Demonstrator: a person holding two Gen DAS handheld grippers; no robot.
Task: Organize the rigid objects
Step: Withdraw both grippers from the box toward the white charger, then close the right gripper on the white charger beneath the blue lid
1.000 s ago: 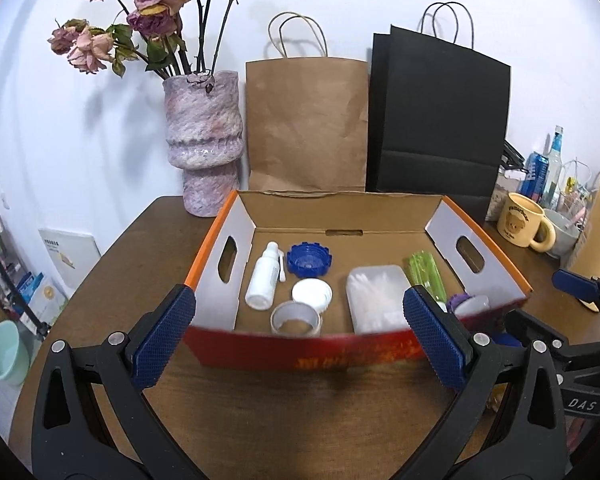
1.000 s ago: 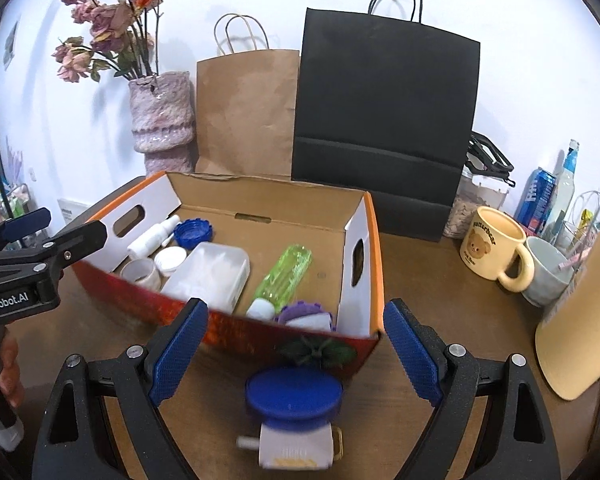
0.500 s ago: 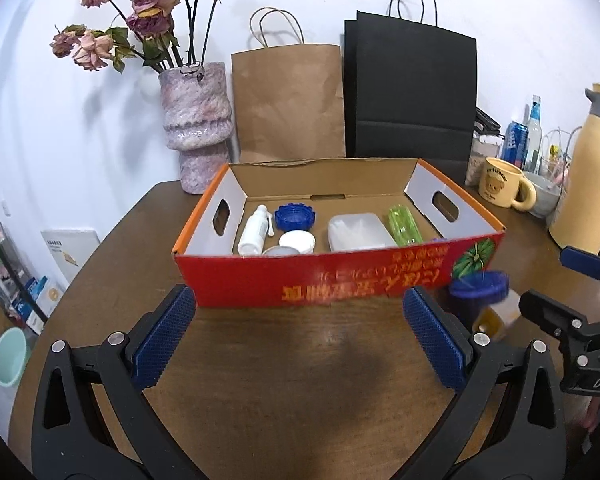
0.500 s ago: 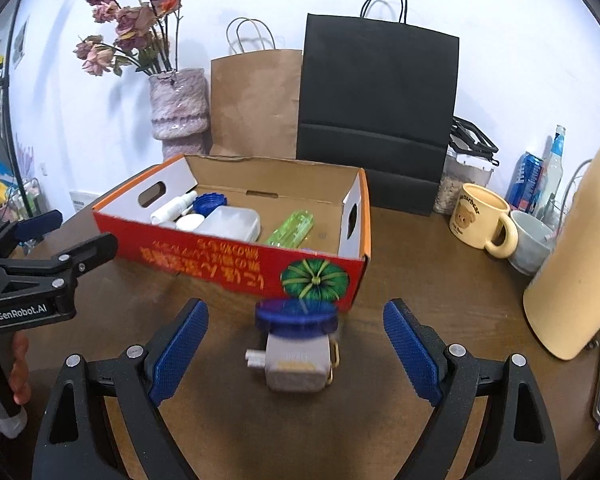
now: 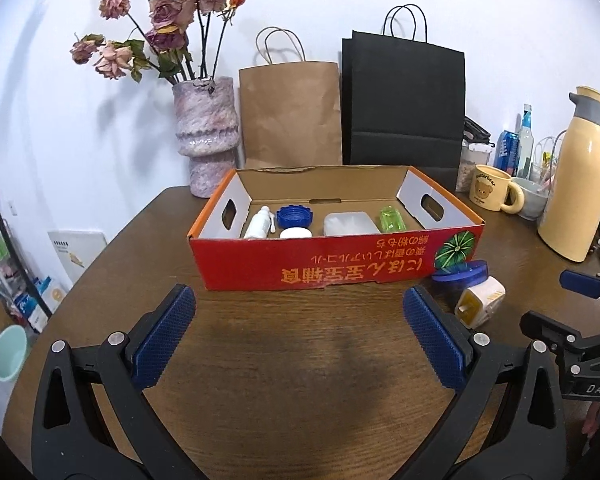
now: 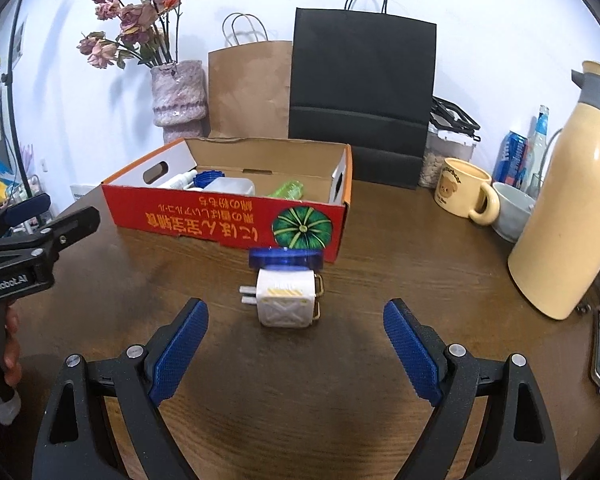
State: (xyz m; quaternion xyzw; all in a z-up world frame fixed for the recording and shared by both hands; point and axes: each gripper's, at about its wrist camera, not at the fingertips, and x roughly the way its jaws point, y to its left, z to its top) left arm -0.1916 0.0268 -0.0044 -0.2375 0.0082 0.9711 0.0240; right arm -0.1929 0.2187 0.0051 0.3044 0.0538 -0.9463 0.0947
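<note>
Table: I see a dark brown wooden top (image 6: 400, 264) carrying everything.
Box: a red cardboard tray (image 5: 332, 266) with orange print and a green pumpkin picture sits mid-table, open on top, in front of a brown paper bag (image 5: 290, 114) and a black paper bag (image 5: 404, 104).
Flask: a cream thermos jug (image 6: 566, 216) stands at the table's right side, near a yellow bear mug (image 6: 462, 194).
Left gripper: my left tongs (image 5: 298, 336) hang over bare table in front of the box, jaws spread wide, nothing between the blue pads.
Right gripper: my right tongs (image 6: 296, 350) are likewise wide apart and empty, aimed at the plug adapter ahead of them.
Box contents: I make out a white spray bottle (image 5: 259, 223), a blue ridged cap (image 5: 295, 216), a white round lid (image 5: 296, 233), a clear plastic case (image 5: 350, 224) and a green bottle (image 5: 392, 219), all lying inside on the floor.
Plug adapter: a white charger block (image 6: 286, 298) with two prongs pointing left lies on the table outside the box, near its pumpkin corner.
Blue lid: a flat blue disc (image 6: 286, 258) rests just behind the adapter, between it and the box wall; whether they touch I cannot tell.
</note>
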